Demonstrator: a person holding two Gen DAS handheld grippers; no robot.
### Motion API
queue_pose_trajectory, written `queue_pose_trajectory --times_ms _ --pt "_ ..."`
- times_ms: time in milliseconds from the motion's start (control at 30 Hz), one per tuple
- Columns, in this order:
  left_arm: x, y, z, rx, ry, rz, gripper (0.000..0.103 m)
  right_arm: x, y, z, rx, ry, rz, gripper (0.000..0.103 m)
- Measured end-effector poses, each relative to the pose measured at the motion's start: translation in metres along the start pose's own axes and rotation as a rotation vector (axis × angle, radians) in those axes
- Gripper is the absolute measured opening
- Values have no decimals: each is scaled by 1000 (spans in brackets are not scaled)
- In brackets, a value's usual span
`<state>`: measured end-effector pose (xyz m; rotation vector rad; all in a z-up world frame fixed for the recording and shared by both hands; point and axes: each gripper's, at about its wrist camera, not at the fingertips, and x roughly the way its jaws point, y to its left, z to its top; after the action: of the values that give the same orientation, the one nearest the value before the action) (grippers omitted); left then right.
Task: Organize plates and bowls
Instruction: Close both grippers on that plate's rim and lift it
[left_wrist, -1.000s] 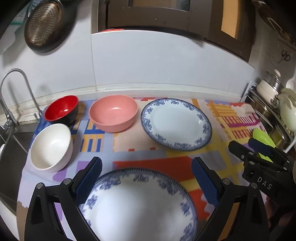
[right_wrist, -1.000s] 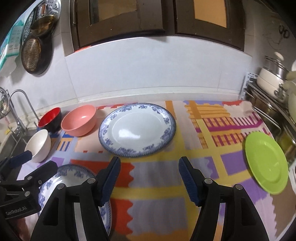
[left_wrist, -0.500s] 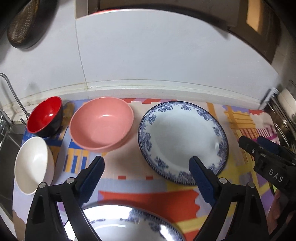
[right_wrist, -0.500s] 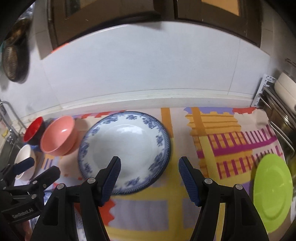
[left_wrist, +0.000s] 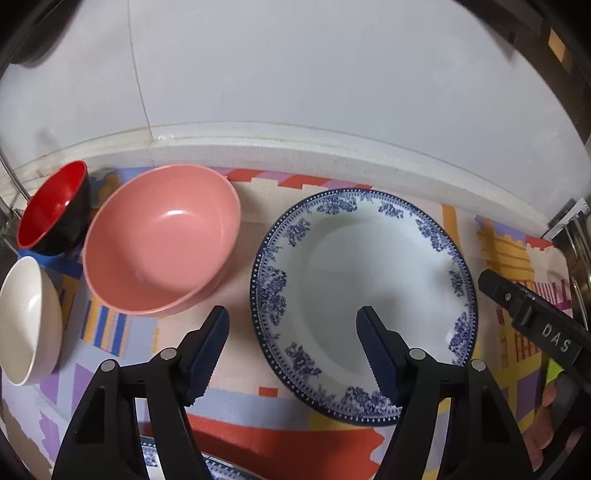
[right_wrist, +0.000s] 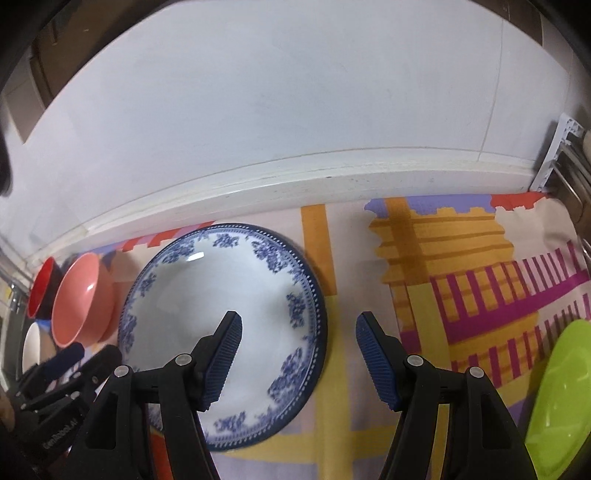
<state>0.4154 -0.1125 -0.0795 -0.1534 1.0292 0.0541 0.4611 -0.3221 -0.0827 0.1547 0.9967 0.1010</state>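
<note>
A blue-and-white patterned plate (left_wrist: 369, 288) (right_wrist: 207, 317) lies flat on the patterned cloth near the back wall. My left gripper (left_wrist: 292, 317) hovers over its left rim. Its jaws are closing, with the rim between them in the picture, and the pads do not press on it. My right gripper (right_wrist: 299, 321) is open, its jaws straddling the plate's right rim without touching. Left of the plate sit a pink bowl (left_wrist: 162, 240), a red-and-black bowl (left_wrist: 51, 221) and a white bowl (left_wrist: 26, 321). A green plate (right_wrist: 561, 391) lies at the far right.
A sliver of a second blue-and-white plate (left_wrist: 147, 452) shows at the bottom edge of the left wrist view. A white wall ledge (right_wrist: 332, 177) runs behind the cloth (right_wrist: 461, 258). A dish rack (right_wrist: 569, 147) stands at the right end.
Both grippers moved forward and down towards the far plate, which now looks larger. The near plate slid out of the bottom of both views. The left jaws narrowed.
</note>
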Motion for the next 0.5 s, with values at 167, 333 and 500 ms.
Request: queue_pose_trajectory --times_ms 167,333,500 --pt "12 0 2 9 7 32 67 17 -6 5 21 32 16 58" --pt "23 1 3 2 20 46 64 33 -4 6 12 59 24 52" --pt "30 -2 3 26 24 66 61 46 -4 5 15 83 27 48"
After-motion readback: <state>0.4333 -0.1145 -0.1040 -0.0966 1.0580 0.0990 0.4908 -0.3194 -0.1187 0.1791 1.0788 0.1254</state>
